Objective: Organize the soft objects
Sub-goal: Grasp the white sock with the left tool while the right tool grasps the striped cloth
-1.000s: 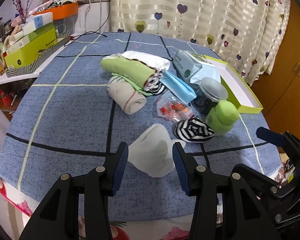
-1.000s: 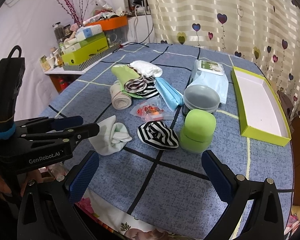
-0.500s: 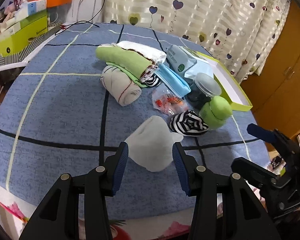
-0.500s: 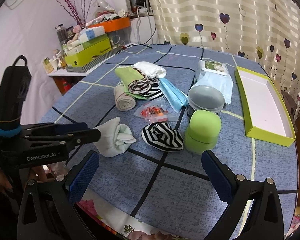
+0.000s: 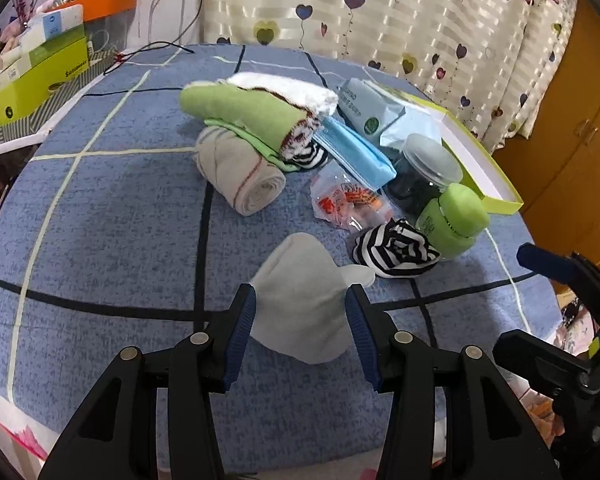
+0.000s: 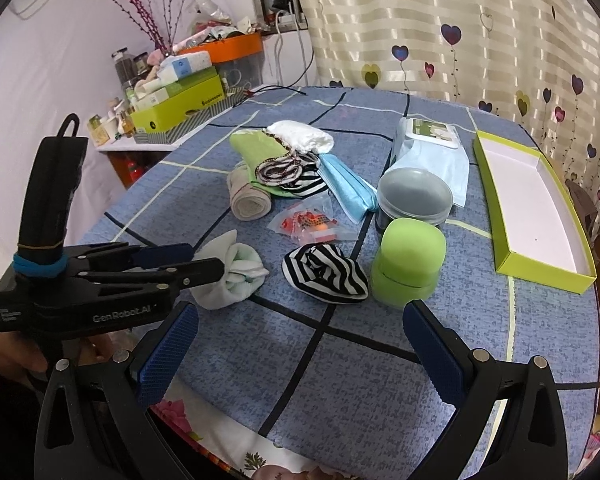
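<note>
Pale sock bundle [image 5: 300, 300]: the soft thing I'm after first; it lies on the blue checked tablecloth [image 5: 120, 240] near the front edge, just left of the striped bundle.
Step in hand: I judge this as the approach to the first pick, with nothing lifted yet.
My left tongs [image 5: 300, 320]: partly open, the two blue pads on either side of the bundle's near end; I can't tell whether they touch it, and they have no grip on it.
My right tongs [image 6: 300, 348]: spread wide and empty, hovering over bare cloth in front of the striped bundle [image 6: 324, 276] and the green jar [image 6: 408, 264].
Next move: close the left pads squarely on the thick knotted part, not the loose flap, or the cloth will likely slip out.
Likely destination: the lime-green box lid [image 6: 540, 268] at the far right, open and bare inside; that is my guess only.
Count, rolled or balled soft things: three apart from the pile (pale bundle, striped bundle, beige roll [image 5: 240, 176]).
Count, pile: one heap [image 5: 260, 120] of green, white and striped cloth; pieces inside it I can't count.
Count, others: one blue mask pack [image 5: 356, 152], one wet-wipe pack [image 6: 428, 148], one small snack bag [image 5: 348, 204], one dark lidded tub [image 6: 414, 200], one green jar.
</note>
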Action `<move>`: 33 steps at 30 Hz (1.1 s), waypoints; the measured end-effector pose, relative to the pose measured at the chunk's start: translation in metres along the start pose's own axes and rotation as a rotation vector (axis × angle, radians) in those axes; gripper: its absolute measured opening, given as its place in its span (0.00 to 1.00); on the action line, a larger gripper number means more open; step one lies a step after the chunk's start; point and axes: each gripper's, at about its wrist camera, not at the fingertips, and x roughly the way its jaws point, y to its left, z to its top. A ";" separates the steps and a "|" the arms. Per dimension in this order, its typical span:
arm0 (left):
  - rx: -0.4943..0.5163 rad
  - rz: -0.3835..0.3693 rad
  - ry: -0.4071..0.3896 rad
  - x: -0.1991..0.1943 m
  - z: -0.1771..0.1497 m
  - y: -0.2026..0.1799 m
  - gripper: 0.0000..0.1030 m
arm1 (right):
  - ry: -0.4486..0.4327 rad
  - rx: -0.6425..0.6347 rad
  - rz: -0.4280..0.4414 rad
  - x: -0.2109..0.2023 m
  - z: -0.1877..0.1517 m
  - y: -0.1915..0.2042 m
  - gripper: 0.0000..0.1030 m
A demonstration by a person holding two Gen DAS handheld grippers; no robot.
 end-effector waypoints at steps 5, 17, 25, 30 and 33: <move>0.008 0.015 0.041 0.018 0.000 0.001 0.61 | 0.003 -0.004 -0.009 0.006 0.001 -0.003 1.00; -0.059 -0.057 0.017 0.009 -0.001 0.019 0.42 | 0.034 -0.075 -0.013 0.028 0.011 -0.003 0.53; -0.090 -0.080 -0.022 -0.002 0.005 0.030 0.34 | 0.098 -0.217 -0.076 0.060 0.020 0.010 0.53; -0.104 -0.083 -0.024 0.000 0.005 0.036 0.34 | 0.153 -0.303 -0.137 0.083 0.022 0.017 0.53; -0.106 -0.092 -0.026 -0.001 0.005 0.038 0.33 | 0.193 -0.347 -0.165 0.095 0.021 0.020 0.53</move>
